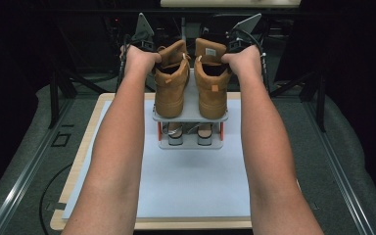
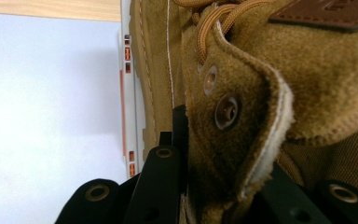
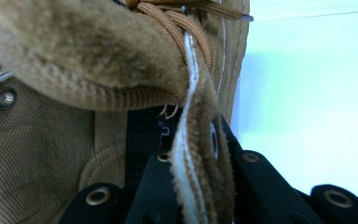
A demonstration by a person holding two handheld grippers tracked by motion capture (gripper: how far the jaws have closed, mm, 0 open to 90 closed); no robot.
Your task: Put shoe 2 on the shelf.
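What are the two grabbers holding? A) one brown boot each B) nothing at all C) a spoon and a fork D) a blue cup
A: the left gripper is shut on the collar of the left boot, and the right gripper is shut on the collar of the right boot, both boots on the top of the grey shoe rack.

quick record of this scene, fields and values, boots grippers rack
left boot: tan high-top, on rack's top shelf
right boot: tan high-top, beside it on the same shelf
left gripper: shut on left boot's collar edge
right gripper: shut on right boot's collar edge
rack: grey, two tiers, another pair on lower tier
mat: pale sheet on the wooden table
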